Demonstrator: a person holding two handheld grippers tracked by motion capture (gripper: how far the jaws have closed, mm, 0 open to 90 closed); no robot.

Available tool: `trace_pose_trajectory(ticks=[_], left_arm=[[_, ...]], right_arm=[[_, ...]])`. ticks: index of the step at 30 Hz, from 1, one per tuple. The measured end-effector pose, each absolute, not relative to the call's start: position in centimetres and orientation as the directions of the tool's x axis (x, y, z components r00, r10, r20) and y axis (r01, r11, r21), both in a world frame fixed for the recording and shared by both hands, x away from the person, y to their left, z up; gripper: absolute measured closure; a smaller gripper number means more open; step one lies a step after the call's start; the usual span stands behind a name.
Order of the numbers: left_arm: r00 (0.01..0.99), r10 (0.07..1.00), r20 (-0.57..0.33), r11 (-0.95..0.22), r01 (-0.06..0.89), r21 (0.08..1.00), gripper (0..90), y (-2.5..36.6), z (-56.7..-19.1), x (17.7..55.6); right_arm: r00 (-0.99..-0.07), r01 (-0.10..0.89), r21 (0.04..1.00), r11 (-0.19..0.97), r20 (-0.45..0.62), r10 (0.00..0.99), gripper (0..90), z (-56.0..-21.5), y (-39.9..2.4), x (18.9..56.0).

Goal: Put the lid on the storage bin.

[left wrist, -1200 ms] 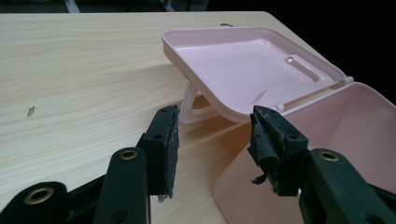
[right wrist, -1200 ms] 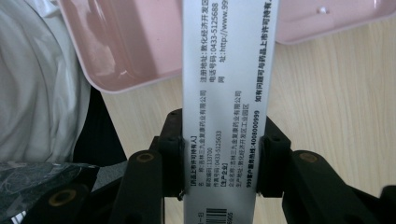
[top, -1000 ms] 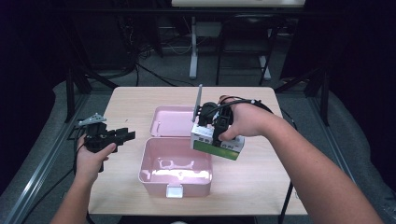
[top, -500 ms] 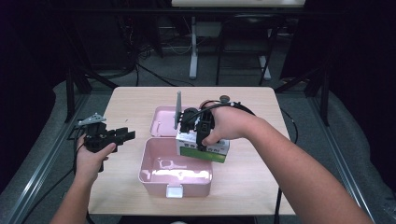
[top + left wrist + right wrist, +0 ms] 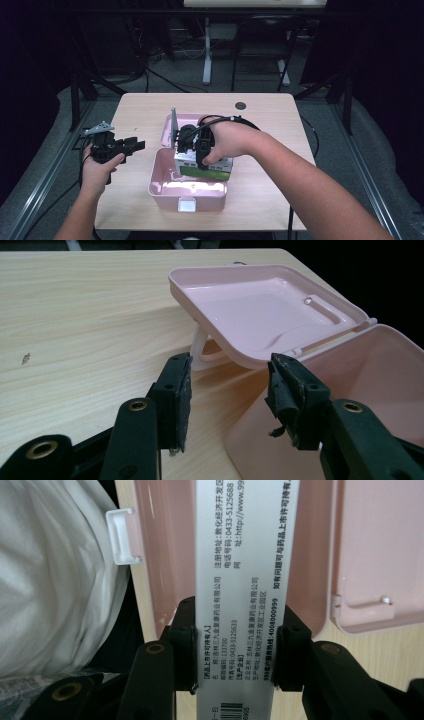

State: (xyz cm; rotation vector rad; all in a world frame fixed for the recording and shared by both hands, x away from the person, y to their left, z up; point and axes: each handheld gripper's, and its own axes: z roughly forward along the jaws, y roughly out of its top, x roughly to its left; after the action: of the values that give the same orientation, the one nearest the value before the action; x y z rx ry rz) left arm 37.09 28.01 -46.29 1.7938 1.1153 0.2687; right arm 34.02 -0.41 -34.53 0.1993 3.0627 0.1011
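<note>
A pink plastic box (image 5: 165,186) sits open on the table, its lid (image 5: 166,134) lying back behind it. My right gripper (image 5: 192,142) is shut on a white and green carton (image 5: 205,168) and holds it over the box's open base, partly inside. In the right gripper view the jaws of the right gripper (image 5: 235,645) clamp the carton's (image 5: 240,570) printed white side, with the pink base (image 5: 160,555) beneath it and the lid (image 5: 380,555) at the right. My left gripper (image 5: 134,146) hovers open left of the box; its view shows the left gripper (image 5: 230,385) near the lid (image 5: 265,315) and the base (image 5: 360,390).
The wooden table (image 5: 140,110) has bare surface around the box and a round cable hole (image 5: 240,106) at the back. A white latch (image 5: 186,204) sticks out of the box's front wall. Dark stands and table legs rise behind the table.
My right gripper has carried the carton left and down, from above the box's right side to low over its base. The left gripper has stayed put.
</note>
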Motion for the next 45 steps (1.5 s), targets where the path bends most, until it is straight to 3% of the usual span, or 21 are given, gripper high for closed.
trace_pose_trajectory(ticks=[45], left_arm=[[0.582,0.767,-0.269,-0.153,0.574,0.805,53.9,27.1,-46.8,37.2]], right_arm=[[-0.995,0.102,0.031,0.994,0.008,0.101,61.3,-42.2,1.2,32.7]])
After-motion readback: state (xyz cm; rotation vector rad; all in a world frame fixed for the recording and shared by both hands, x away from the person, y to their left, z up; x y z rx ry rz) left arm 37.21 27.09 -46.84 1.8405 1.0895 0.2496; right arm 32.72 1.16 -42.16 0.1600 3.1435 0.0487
